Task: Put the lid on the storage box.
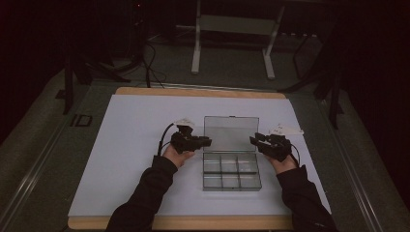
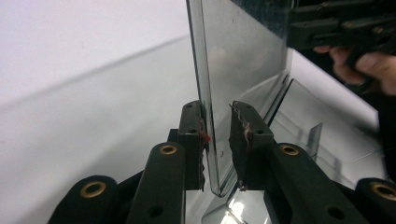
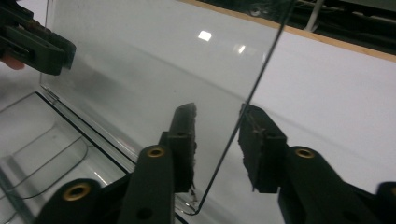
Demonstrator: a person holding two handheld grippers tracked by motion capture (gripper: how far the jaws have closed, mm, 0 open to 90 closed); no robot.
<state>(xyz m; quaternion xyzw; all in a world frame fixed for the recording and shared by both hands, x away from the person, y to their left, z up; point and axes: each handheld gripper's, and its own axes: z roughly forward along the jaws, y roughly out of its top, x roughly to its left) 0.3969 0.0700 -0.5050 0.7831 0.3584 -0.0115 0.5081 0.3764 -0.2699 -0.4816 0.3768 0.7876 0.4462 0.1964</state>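
— Why flanking the clear compartment box (image 1: 232, 169), mid-tabletop (image 1: 121, 145)?

— Probably to steady the upright lid (image 1: 230, 133). Left hand-held gripper (image 2: 217, 140) straddling the lid's edge, jaws parted, one pad (image 2: 201, 140) about touching, nothing clamped. Right hand-held gripper (image 3: 217, 140) likewise astride the opposite edge, jaws apart, not gripping.

— Any writing?

— None legible; white tags (image 1: 285, 129) atop both, too small to read.
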